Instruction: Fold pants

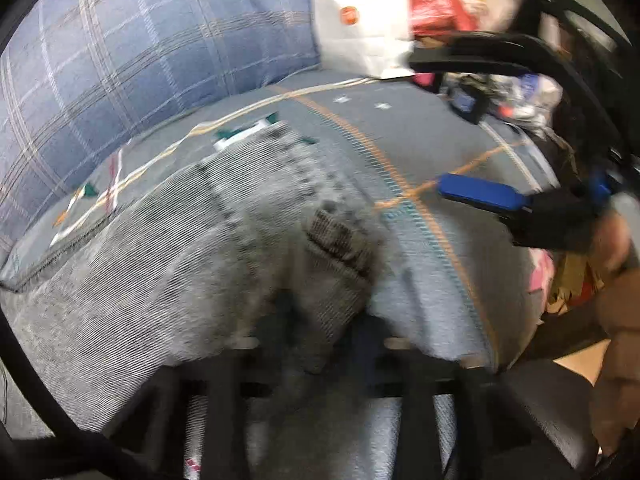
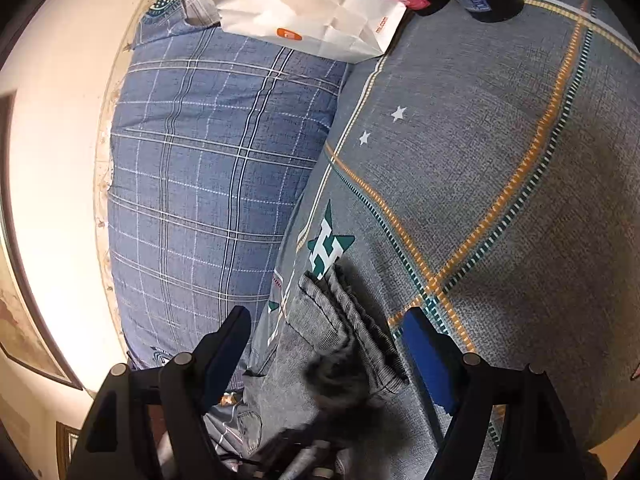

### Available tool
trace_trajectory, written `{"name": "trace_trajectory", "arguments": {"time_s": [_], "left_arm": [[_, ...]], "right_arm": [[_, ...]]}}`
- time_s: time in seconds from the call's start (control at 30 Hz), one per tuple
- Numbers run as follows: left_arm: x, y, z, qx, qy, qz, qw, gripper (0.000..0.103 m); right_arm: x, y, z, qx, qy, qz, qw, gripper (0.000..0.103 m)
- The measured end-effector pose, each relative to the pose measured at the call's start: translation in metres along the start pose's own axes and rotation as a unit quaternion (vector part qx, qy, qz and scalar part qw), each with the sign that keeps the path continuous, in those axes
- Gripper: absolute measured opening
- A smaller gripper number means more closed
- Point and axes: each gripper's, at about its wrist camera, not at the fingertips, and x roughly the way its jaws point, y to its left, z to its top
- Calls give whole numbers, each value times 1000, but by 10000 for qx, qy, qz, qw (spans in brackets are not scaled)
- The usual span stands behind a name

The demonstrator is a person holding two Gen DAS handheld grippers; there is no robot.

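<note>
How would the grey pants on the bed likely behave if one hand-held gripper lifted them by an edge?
The pants would probably sag and unfold: the layers lie soft and bunched, holding no shape. The ribbed weave looks thick, so likely weighty for cloth and not slippery. Pushed, they would probably wrinkle against the bedsheet rather than slide.

The grey jeans [image 1: 224,240] lie on the bed, folded into stacked layers with dark stitched seams. In the left wrist view they fill the lower left and centre; in the right wrist view their layered edge sits at lower centre.
</note>
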Motion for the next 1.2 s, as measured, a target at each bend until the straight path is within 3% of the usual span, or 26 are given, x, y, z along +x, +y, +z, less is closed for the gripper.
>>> {"name": "trace_trajectory", "arguments": {"time_s": [0.03, 0.07, 0.13, 0.27, 0.37, 0.4, 0.47, 0.5, 0.6, 0.73, 0.87, 0.97, 1.0, 1.07, 1.1, 1.2], "left_arm": [[-2, -3, 0, 11, -40, 78, 10000, 77], [-4, -5, -1, 34, -100, 196, 9998, 78], [-1, -13, 1, 330, -92, 481, 9983, 78], [17, -21, 9, 627, 79, 502, 9967, 78], [26, -18, 12, 593, 54, 645, 9961, 64], [24, -15, 15, 483, -6, 610, 9970, 48], [20, -12, 18, 388, -59, 710, 9967, 27], [16, -8, 19, 364, -83, 704, 9968, 22], [-4, 7, 15, -92, -313, 310, 9990, 21], [-28, 30, 9, -888, -653, -15, 9939, 20], [-42, 39, 4, -1194, -855, -162, 9890, 20], [-46, 41, 2, -1254, -815, -310, 9883, 20], [-48, 42, 2, -1266, -829, -345, 9879, 20], [-56, 46, -3, -1336, -865, -451, 9862, 19], [-61, 49, -6, -1368, -920, -457, 9853, 19], [-87, 62, -15, -1484, -1232, -562, 9796, 19]], "right_arm": [[0, 1, 0, -33, 6, -1, 10000, 80], [1, 2, 0, -58, 8, -3, 10000, 81], [5, 5, 0, -130, 82, 18, 9999, 81], [8, 2, 1, -28, 167, 188, 9997, 80], [7, -3, 1, 63, 143, 190, 9997, 80], [8, -3, 2, 46, 159, 189, 9997, 80], [10, -2, 2, 9, 202, 210, 9996, 80], [12, -2, 3, -19, 254, 226, 9994, 80], [23, -1, 4, -45, 477, 351, 9982, 81], [43, 5, 2, -76, 787, 432, 9959, 81], [67, 10, -7, -138, 1153, 269, 9929, 81], [76, 20, -13, -325, 1308, 431, 9899, 80], [78, 28, -16, -522, 1313, 424, 9891, 76], [83, 44, -24, -918, 1320, 312, 9865, 47], [85, 51, -29, -1039, 1367, 417, 9843, 38], [79, 81, -45, -1559, 1260, 716, 9771, 29]]}}
